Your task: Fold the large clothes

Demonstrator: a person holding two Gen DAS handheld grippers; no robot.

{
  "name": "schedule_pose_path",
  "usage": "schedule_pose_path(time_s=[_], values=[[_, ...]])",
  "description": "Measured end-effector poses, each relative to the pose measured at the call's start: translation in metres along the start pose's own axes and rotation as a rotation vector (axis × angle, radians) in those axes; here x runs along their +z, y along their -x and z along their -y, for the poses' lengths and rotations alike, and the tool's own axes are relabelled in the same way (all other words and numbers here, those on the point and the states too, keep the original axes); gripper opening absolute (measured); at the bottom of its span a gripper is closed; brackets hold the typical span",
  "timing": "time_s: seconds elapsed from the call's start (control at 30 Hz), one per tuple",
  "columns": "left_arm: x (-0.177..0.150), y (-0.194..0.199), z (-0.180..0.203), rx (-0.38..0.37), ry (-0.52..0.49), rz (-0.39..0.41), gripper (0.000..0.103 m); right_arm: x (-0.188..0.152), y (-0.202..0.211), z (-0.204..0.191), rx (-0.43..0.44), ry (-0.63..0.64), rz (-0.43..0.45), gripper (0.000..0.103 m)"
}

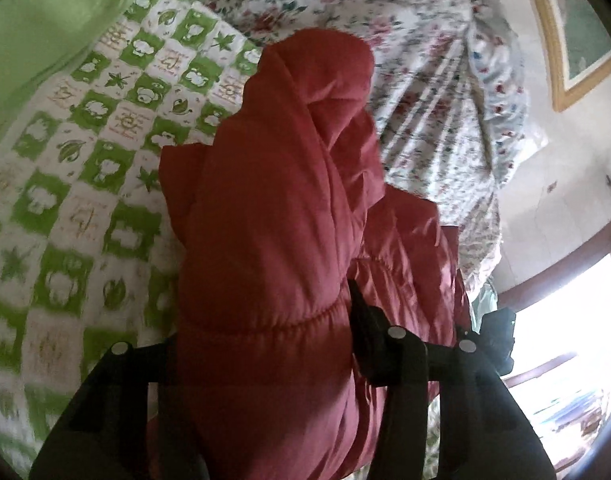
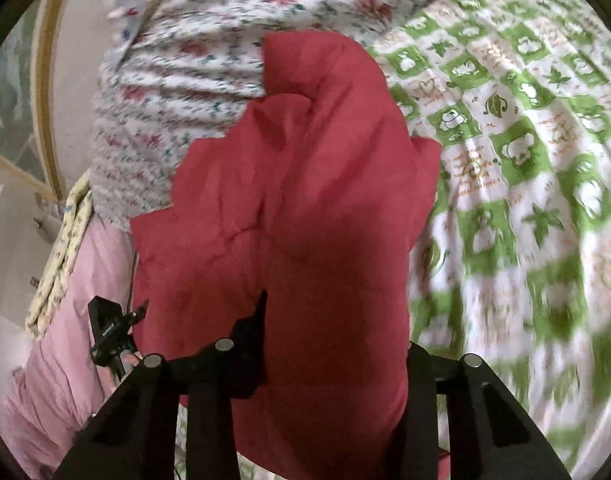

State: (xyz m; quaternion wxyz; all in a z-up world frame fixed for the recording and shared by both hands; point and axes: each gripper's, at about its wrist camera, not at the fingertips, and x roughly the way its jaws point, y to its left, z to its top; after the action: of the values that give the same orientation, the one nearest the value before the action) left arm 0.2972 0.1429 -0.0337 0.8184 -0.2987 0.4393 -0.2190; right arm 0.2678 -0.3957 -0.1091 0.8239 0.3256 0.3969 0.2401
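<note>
Both wrist views look closely down along their fingers, sharing the red jacket and green-checked quilt.

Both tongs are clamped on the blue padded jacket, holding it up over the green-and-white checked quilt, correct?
Not quite: the padded jacket is red, not blue, as the left wrist view shows and the right wrist view confirms. The rest holds: the left tongs and right tongs both grip it above the green-and-white checked quilt.
</note>
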Motion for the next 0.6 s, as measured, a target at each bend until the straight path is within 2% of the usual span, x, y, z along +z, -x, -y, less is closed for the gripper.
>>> schedule_pose_path(time_s=[0.17, 0.33, 0.47, 0.6], values=[[-0.037, 0.033, 0.008, -0.003, -0.004, -0.004, 0.046, -0.038, 0.031, -0.015, 0.021, -0.001, 0.004, 0.037], [-0.084, 0.063, 0.008, -0.006, 0.008, -0.005, 0.046, -0.090, 0.055, -0.018, 0.031, -0.010, -0.012, 0.037], [-0.108, 0.074, 0.002, -0.003, 0.016, -0.013, 0.046, -0.119, 0.062, -0.009, 0.040, -0.033, -0.021, 0.037], [-0.127, 0.079, -0.002, 0.009, -0.002, -0.015, 0.046, -0.139, 0.071, -0.003, 0.060, -0.074, 0.007, 0.038]])
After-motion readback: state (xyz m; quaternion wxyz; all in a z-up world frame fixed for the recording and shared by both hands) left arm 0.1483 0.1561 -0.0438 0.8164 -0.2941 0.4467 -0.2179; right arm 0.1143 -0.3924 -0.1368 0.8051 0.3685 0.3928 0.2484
